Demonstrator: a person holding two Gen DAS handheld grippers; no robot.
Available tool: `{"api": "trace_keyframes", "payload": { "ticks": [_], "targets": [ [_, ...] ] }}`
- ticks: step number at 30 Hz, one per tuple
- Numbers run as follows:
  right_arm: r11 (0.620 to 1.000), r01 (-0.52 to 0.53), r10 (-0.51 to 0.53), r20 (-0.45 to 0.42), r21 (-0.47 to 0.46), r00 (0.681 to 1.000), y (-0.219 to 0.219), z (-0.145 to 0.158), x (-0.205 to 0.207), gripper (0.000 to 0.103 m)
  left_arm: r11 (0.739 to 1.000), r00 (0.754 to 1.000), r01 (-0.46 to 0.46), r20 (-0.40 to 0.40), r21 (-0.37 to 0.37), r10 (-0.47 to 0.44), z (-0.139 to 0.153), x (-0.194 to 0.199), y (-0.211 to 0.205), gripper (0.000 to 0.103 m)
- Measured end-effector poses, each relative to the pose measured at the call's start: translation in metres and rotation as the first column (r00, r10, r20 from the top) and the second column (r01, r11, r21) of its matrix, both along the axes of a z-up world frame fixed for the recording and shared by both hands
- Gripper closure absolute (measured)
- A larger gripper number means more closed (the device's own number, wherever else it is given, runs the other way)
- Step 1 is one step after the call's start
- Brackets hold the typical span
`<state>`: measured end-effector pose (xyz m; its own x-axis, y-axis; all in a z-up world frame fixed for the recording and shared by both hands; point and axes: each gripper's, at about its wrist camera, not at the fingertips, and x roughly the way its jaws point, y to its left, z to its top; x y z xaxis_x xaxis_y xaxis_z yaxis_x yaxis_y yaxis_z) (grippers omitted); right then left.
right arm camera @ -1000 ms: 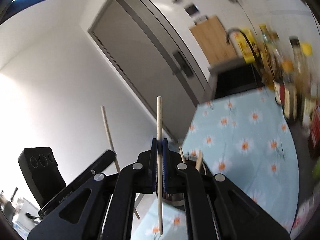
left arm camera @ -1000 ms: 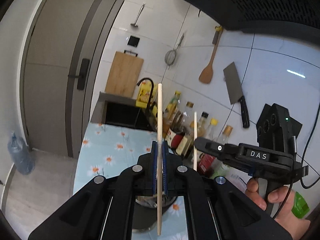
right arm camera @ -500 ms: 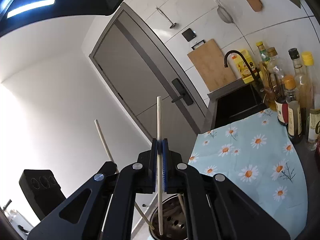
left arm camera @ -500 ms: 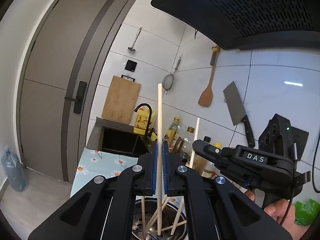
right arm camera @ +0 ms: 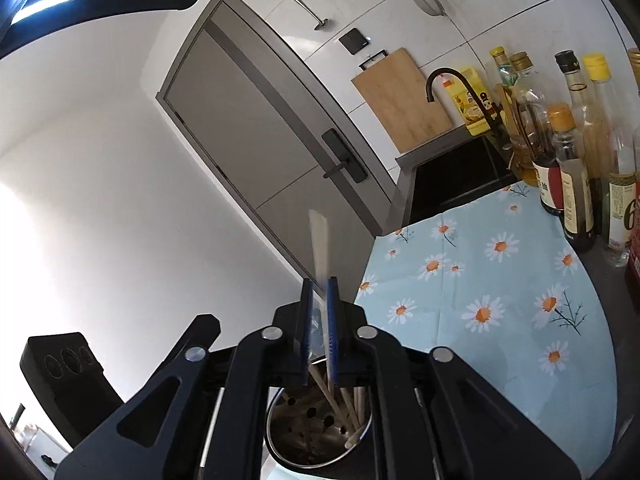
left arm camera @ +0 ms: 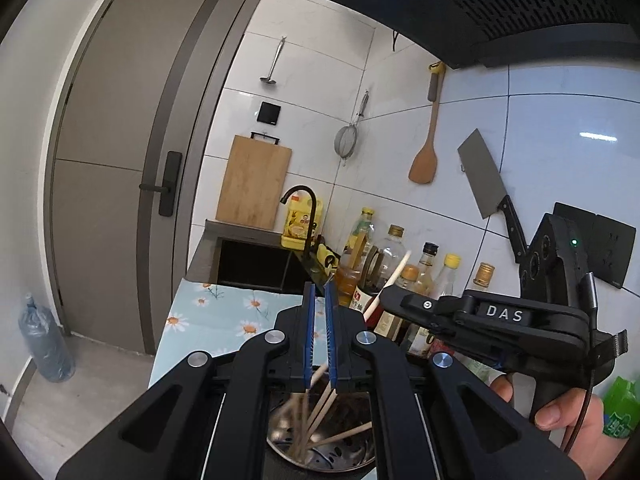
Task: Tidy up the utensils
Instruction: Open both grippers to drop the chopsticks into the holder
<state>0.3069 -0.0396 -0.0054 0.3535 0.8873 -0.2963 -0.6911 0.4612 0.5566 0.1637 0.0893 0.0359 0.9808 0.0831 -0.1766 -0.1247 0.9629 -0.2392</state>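
Chopstick point(right arm camera: 320, 248) between just-opened right gripper point(right arm camera: 319, 294) jaws above holder point(right arm camera: 275, 446) rim; left gripper point(left arm camera: 319, 294) parted, empty

Pale blue cloth point(right arm camera: 500, 280) printed with white, orange-centred daisies; pale wooden chopsticks point(left arm camera: 320, 412) in a shiny steel holder point(right arm camera: 280, 440); grey door point(left arm camera: 120, 160); white tiles point(left arm camera: 312, 92).

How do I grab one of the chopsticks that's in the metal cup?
Take a chopstick by its upper part and come down from above. The sticks stand leaning in the metal cup, lower ends deep inside, so the wall blocks a grab from the side. They are thin and crowded together, so put one finger on each side of a single stick.
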Motion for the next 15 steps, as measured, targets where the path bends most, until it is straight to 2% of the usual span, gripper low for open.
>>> {"api": "trace_keyframes", "payload": {
  "ticks": [1, 3, 6, 8, 9, 10, 11, 12, 15],
  "targets": [
    [1.000, 0.000, 0.000, -0.005, 0.004, 1.000, -0.001, 0.000, 0.000, 0.082, 1.000, 1.000, -0.003, 0.001, -0.003, 0.003, 0.000, -0.001, 0.001, 0.098],
    [1.000, 0.003, -0.003, -0.008, 0.005, 1.000, -0.003, 0.000, -0.003, 0.077, 1.000, 1.000, -0.010, 0.000, -0.007, 0.010, 0.001, -0.004, 0.002, 0.098],
    [1.000, 0.002, -0.002, 0.001, 0.001, 1.000, -0.006, 0.003, -0.009, 0.076, 1.000, 1.000, -0.016, 0.006, -0.007, 0.016, 0.004, -0.011, 0.002, 0.098],
    [1.000, -0.002, 0.002, -0.010, 0.008, 1.000, -0.009, 0.005, -0.011, 0.067, 1.000, 1.000, -0.021, 0.002, -0.004, 0.021, 0.007, -0.015, 0.001, 0.098],
    [1.000, 0.000, 0.000, -0.030, 0.007, 1.000, -0.012, 0.005, -0.012, 0.053, 1.000, 1.000, -0.017, -0.014, -0.015, 0.017, 0.009, -0.017, 0.001, 0.091],
    [1.000, -0.001, 0.001, -0.052, 0.001, 0.999, -0.013, 0.005, -0.011, 0.049, 1.000, 1.000, -0.013, -0.020, -0.026, 0.013, 0.011, -0.020, 0.001, 0.082],
    [1.000, -0.013, 0.013, -0.069, 0.000, 0.998, -0.016, 0.005, -0.012, 0.049, 0.999, 1.000, -0.018, -0.018, -0.036, 0.018, 0.013, -0.026, 0.001, 0.061],
    [1.000, -0.025, 0.025, -0.076, 0.000, 0.997, -0.018, 0.006, -0.015, 0.049, 0.999, 0.999, -0.032, -0.011, -0.041, 0.031, 0.016, -0.032, 0.000, 0.047],
    [1.000, -0.025, 0.024, -0.066, -0.009, 0.998, -0.026, 0.011, -0.025, 0.048, 0.999, 0.999, -0.042, -0.008, -0.032, 0.041, 0.025, -0.046, -0.003, 0.046]
  ]
}}
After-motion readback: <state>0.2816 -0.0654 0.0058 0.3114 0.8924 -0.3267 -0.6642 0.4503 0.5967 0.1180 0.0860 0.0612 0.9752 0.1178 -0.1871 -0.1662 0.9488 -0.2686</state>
